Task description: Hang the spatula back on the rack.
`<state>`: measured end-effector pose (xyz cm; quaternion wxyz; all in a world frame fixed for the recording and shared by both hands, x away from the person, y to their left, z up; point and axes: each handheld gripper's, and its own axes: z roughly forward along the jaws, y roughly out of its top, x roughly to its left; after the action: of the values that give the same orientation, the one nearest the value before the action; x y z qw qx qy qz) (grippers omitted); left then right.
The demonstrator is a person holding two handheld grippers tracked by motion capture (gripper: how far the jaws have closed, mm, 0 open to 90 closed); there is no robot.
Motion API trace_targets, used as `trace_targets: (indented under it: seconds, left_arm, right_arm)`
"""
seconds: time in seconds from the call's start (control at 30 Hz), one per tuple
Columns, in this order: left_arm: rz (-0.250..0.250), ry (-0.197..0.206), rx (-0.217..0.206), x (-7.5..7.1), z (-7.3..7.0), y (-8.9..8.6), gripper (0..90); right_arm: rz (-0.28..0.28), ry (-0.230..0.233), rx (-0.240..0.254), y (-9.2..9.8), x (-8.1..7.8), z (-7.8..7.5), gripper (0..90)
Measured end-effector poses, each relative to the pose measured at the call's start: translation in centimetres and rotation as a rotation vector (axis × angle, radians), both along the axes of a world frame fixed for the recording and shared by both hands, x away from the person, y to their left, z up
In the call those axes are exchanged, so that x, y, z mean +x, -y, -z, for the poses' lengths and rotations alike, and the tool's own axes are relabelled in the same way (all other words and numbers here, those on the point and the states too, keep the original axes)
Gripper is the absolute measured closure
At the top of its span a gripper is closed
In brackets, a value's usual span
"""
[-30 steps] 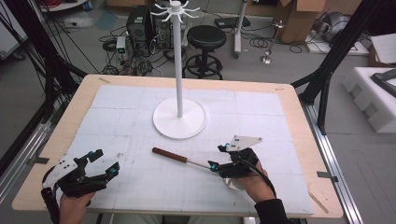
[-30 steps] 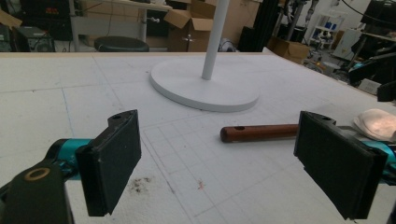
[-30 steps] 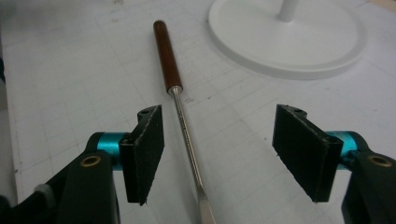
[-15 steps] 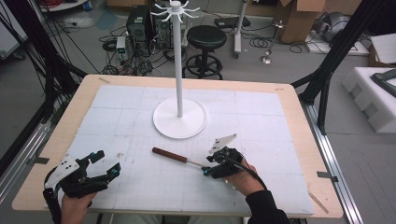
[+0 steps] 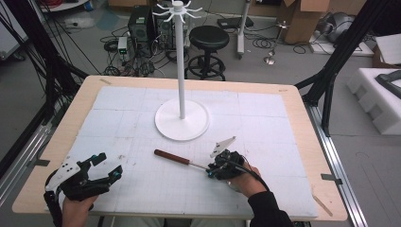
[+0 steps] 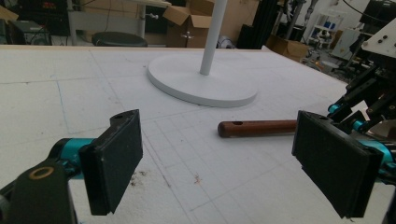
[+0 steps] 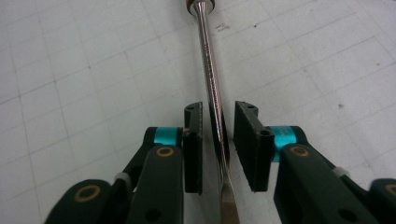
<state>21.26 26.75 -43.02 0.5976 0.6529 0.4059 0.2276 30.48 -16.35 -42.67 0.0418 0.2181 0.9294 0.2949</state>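
The right gripper [image 7: 218,140] has come down, jaws just closing astride the spatula's [image 7: 211,79] metal shaft, narrowly apart.

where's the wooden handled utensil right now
In the high view the utensil lies flat on the white mat, in front of the stand's round base, its metal shaft running between the jaws of the right tool.

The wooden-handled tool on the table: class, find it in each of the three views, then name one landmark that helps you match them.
High view: the wooden-handled tool lies in front of the white stand base, metal end at the right gripper.
Left gripper view: its brown handle lies right of centre, below the base.
Right gripper view: its metal shaft runs down from top centre between the jaws.
Shared landmark: the white gridded mat.
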Motion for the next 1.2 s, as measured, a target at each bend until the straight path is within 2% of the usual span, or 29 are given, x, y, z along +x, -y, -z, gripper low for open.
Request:
trace_targets:
  seconds: [0.13,0.27,0.43,0.6,0.7,0.93,1.2]
  left_arm:
    - [-0.001,-0.002,-0.002,0.0,0.1,0.0,16.9]
    - [0.004,-0.003,-0.002,0.1,0.1,0.1,19.2]
    - [0.005,-0.006,0.003,0.1,0.2,0.2,19.2]
    - [0.006,-0.009,0.000,0.1,0.3,0.2,19.2]
    - [0.007,-0.010,0.004,0.1,0.3,0.2,19.2]
    - [0.008,-0.016,0.002,0.1,0.4,0.3,19.2]
    - [0.020,-0.024,-0.023,0.2,0.2,0.6,19.3]
  right_arm:
    - [-0.017,0.009,-0.006,0.0,0.0,0.0,78.6]
    - [-0.056,0.036,-0.042,-0.4,-0.2,-0.1,80.8]
    - [-0.064,0.034,-0.052,-0.5,-0.2,-0.2,83.9]
    - [-0.046,0.034,-0.057,-0.6,-0.3,-0.2,84.4]
    - [-0.017,0.014,-0.046,-0.5,-0.3,-0.2,84.6]
    - [-0.026,0.012,-0.027,-0.5,-0.8,-0.6,84.8]
    - [-0.007,0.030,0.057,0.1,-1.3,-1.7,84.7]
